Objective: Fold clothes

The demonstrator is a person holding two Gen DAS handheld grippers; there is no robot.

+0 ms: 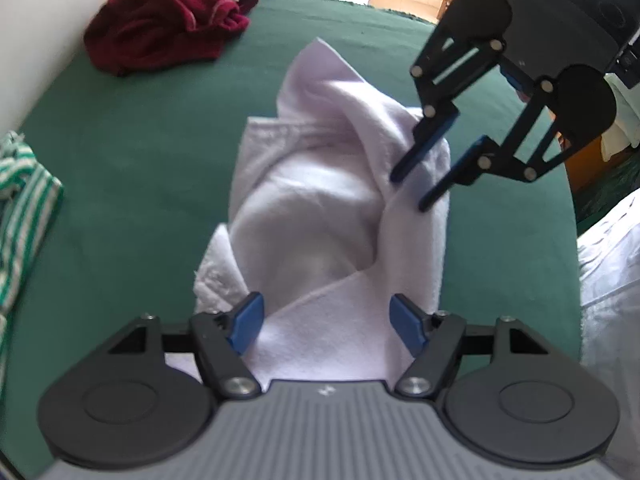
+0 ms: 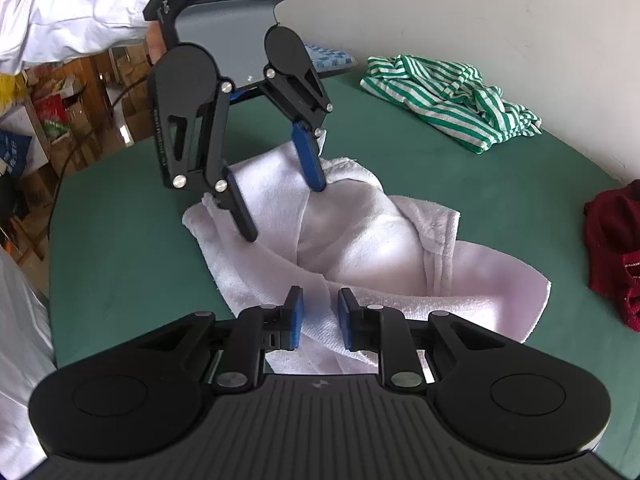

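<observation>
Tongs first: our left tongs (image 1: 326, 328) gape wide over the near end of the white towel (image 1: 320, 208), and our right tongs (image 2: 318, 322) stand apart above its crumpled fold. Towel lies mid-table (image 1: 140, 168), maroon garment (image 1: 168, 20) at eleven o'clock, striped shirt (image 1: 20, 208) at nine.

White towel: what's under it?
The white towel lies crumpled on the green table. Only green surface shows around it; whatever is beneath its folds is covered.
</observation>
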